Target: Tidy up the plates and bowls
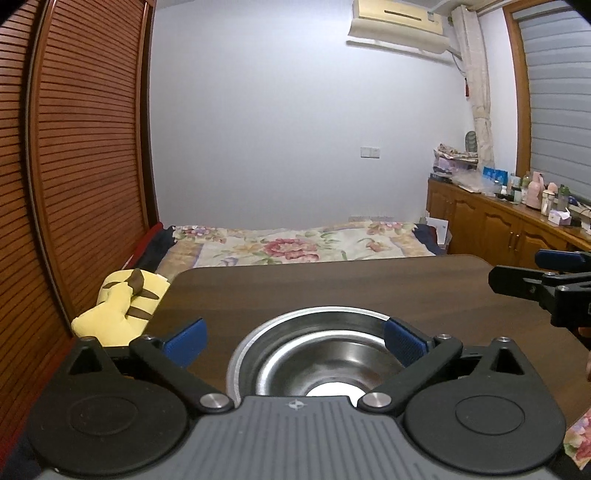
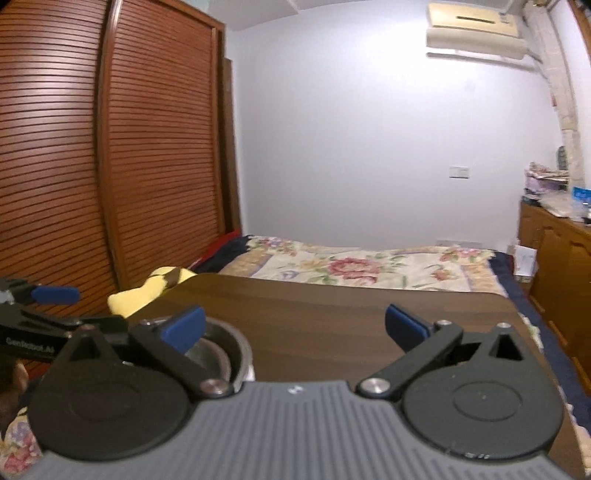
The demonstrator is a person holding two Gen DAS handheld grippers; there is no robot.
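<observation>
Nearest the lens in the left wrist view is the grey ribbed body of the left hand-held gripper (image 1: 295, 341), with its 2 black linkage arms spread wide and its blue pads (image 1: 186, 341) far apart. Its jaws stand fully open and grip nothing. Just ahead of it and below, a stainless steel bowl (image 1: 314, 354) sits upright on the dark wood worktop (image 1: 332, 291); the right pad overlaps the bowl's rim in the picture, though whether it touches cannot be told.

The right hand-held gripper (image 2: 295, 328) is likewise wide open and empty, with only bare worktop between its pads. The same bowl (image 2: 221, 354) lies to its left, partly hidden behind its left finger (image 2: 184, 328). Further left, the other gripper's black arm and 1 blue pad show at the frame edge.

Beyond the worktop's far edge lies a bed (image 1: 295, 247) under a floral cover. A yellow plush toy (image 1: 122, 306) with brown stripes rests off the worktop's left corner, beside a slatted wooden wardrobe (image 1: 74, 147). Ahead is a plain white wall with an air conditioner (image 1: 399, 26) mounted high to the right. Wooden cabinets (image 1: 498, 229) crowded with bottles and boxes run along the right side, under a shuttered window.
</observation>
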